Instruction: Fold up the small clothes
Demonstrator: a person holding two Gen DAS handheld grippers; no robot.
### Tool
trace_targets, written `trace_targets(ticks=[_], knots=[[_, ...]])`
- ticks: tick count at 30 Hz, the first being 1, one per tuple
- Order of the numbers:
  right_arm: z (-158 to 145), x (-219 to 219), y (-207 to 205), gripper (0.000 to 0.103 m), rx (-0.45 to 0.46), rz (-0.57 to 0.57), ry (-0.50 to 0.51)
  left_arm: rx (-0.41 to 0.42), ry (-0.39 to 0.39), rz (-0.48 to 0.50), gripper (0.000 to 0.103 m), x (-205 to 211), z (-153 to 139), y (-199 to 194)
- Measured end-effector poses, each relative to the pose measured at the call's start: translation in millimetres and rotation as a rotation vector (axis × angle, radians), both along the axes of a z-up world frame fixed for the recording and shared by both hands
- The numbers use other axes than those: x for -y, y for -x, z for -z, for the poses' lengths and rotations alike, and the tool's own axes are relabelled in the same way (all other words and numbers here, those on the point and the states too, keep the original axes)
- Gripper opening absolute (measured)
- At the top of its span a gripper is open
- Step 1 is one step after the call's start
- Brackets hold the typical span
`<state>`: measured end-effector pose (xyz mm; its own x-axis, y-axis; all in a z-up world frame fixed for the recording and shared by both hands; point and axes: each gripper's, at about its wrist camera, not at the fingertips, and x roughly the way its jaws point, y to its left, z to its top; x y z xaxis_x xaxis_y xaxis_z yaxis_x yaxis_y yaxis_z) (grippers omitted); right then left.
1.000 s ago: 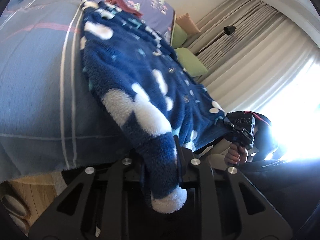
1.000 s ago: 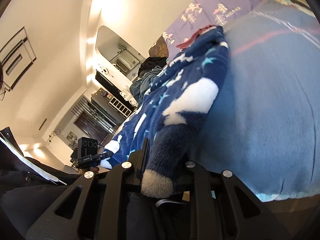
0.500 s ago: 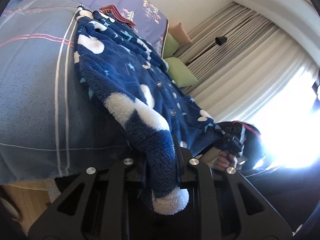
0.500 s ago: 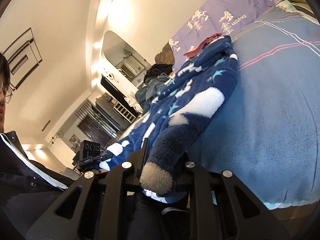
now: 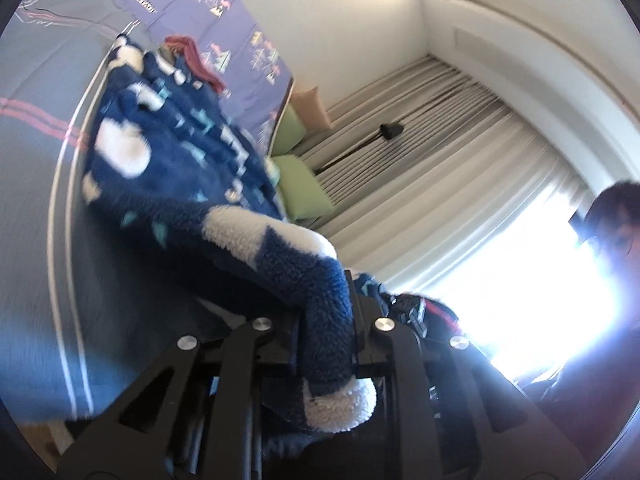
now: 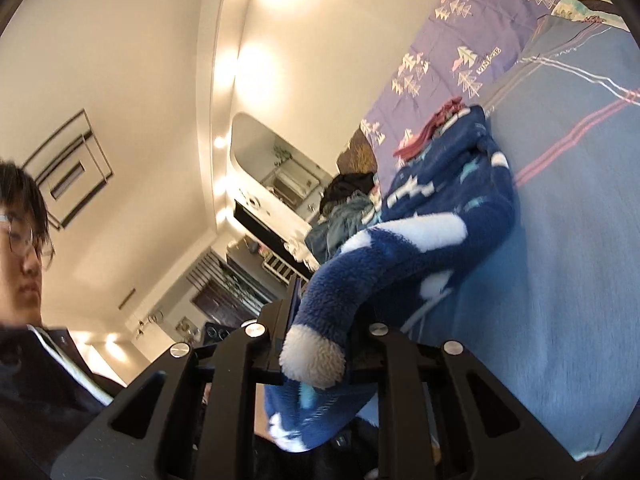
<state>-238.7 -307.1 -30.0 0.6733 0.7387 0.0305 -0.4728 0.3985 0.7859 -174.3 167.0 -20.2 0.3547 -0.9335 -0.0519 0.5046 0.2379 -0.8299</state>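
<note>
Two grippers, each clenched on one fleece cuff: left gripper [image 5: 326, 332], right gripper [image 6: 316, 344]. Left jaws just tightened. Blue fleece garment [image 5: 172, 168] trails toward 11 o'clock over bed [image 5: 32, 200], lifted taut, likely for fold.

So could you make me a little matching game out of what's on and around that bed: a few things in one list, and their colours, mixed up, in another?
Things:
1. fleece garment
2. bedspread
3. cushions
4. crumpled cloth lying just beyond the garment
5. sleeve cuff in the right gripper

Colours:
A. light green
B. dark blue with white patches
C. reddish pink
D. plain white
E. pale blue with thin stripes

Pairs: 1-B, 2-E, 3-A, 4-C, 5-D
</note>
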Motion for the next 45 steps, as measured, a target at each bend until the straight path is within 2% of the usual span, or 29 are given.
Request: trace_targets(ticks=[6,10,15,20,24,27,30,32,33,34,35,36,37,38,39,40,41,42,43,44,45], knots=[[-23,7,-25,0.018,0.046,0.014,-0.059,0.037,0.072,-0.005,0.017,-5,-24,-34],[-41,5,-54,0.018,0.044,0.02,-0.055,0.089,0.058,-0.014,0.017,-2,-45,-58],[-70,2,-93,0.018,0.05,0.024,-0.043,0.105,0.077,-0.029,0.017,1,-66,-94],[-100,6,-135,0.018,0.076,0.009,-0.079,0.069,0.087,-0.122,0.017,-4,-81,-142],[-124,-1,-180,0.018,0.08,0.011,-0.068,0.043,0.113,-0.176,0.017,1,-92,-194],[-136,-11,-225,0.018,0.075,-0.029,-0.091,0.007,0.147,-0.216,0.017,11,-96,-239],[-142,-16,-284,0.018,0.042,-0.018,-0.093,-0.034,0.136,-0.272,0.017,25,-96,-294],[-138,-14,-313,0.018,0.013,0.009,-0.076,-0.084,0.108,-0.326,0.018,29,-87,-327],[-130,-9,-338,0.019,-0.018,0.042,-0.068,-0.123,0.083,-0.371,0.023,30,-77,-347],[-119,-3,-361,0.024,-0.054,0.064,-0.066,-0.166,0.08,-0.403,0.03,29,-63,-365],[-106,1,-376,0.038,-0.081,0.073,-0.067,-0.198,0.082,-0.419,0.056,27,-50,-379],[-81,10,-401,0.052,-0.116,0.1,-0.074,-0.233,0.09,-0.453,0.067,25,-24,-396],[-62,18,-413,0.071,-0.132,0.137,-0.068,-0.255,0.104,-0.486,0.071,21,-3,-404],[-36,28,-424,0.072,-0.154,0.194,-0.055,-0.295,0.137,-0.504,0.066,15,30,-411],[-8,35,-430,0.072,-0.184,0.237,-0.054,-0.347,0.217,-0.507,0.056,7,47,-411],[28,46,-439,0.066,-0.329,0.27,-0.103,-0.379,0.328,-0.504,0.059,-3,54,-410],[47,56,-448,0.064,-0.481,0.258,-0.226,-0.351,0.41,-0.491,0.079,-13,49,-409],[49,63,-450,0.066,-0.461,0.211,-0.316,-0.265,0.418,-0.522,0.087,-25,39,-405],[39,69,-448,0.073,-0.345,0.2,-0.319,-0.242,0.372,-0.581,0.088,-31,34,-402],[29,71,-443,0.079,-0.305,0.264,-0.25,-0.26,0.333,-0.615,0.086,-34,33,-402],[23,71,-439,0.08,-0.308,0.328,-0.179,-0.303,0.36,-0.577,0.086,-33,40,-408]])
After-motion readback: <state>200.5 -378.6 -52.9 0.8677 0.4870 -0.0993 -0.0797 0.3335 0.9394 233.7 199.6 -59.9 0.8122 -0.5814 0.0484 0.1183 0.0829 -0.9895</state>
